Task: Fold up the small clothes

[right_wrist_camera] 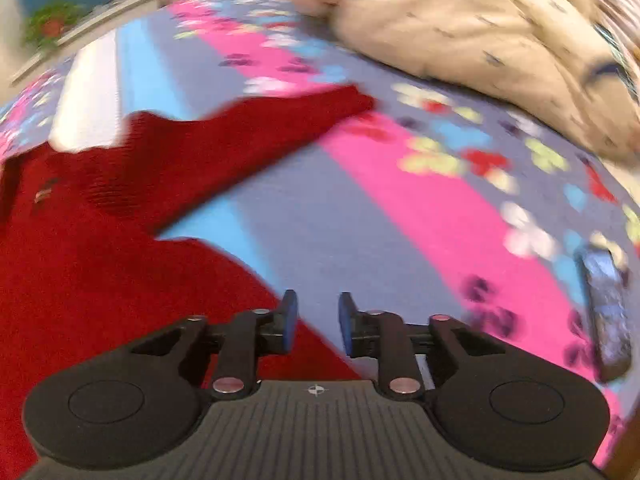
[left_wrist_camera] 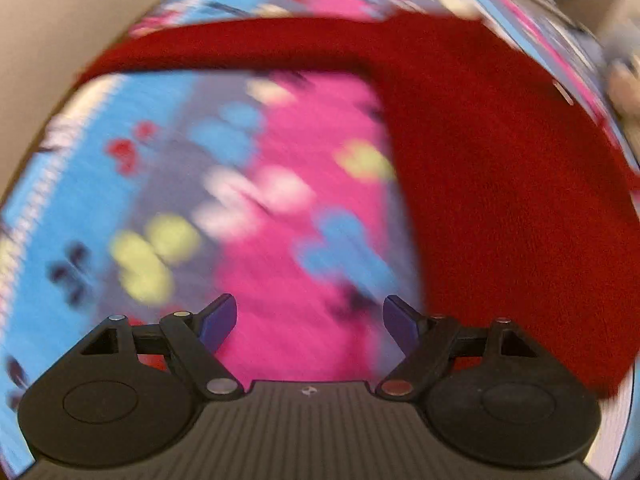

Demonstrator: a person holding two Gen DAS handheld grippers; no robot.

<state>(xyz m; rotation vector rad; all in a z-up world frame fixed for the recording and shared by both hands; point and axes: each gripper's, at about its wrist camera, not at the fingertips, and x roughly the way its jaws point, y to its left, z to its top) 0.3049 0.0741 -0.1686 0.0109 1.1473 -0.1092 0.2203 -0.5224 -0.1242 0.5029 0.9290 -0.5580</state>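
A small red knit sweater (left_wrist_camera: 500, 184) lies flat on a flowered bedspread (left_wrist_camera: 256, 200). In the left wrist view its body fills the right side and one sleeve (left_wrist_camera: 240, 46) stretches left across the top. My left gripper (left_wrist_camera: 310, 320) is open and empty, above the bedspread just left of the sweater's body. In the right wrist view the sweater (right_wrist_camera: 92, 248) lies at the left, its other sleeve (right_wrist_camera: 280, 120) reaching up and right. My right gripper (right_wrist_camera: 316, 320) is open with a narrower gap and empty, over the sweater's lower right edge. Both views are motion-blurred.
A pile of cream patterned cloth (right_wrist_camera: 480, 28) lies on the bedspread (right_wrist_camera: 360, 216) at the upper right. A dark phone-like object (right_wrist_camera: 606, 304) lies at the right edge. A beige wall (left_wrist_camera: 60, 32) borders the bed on the left.
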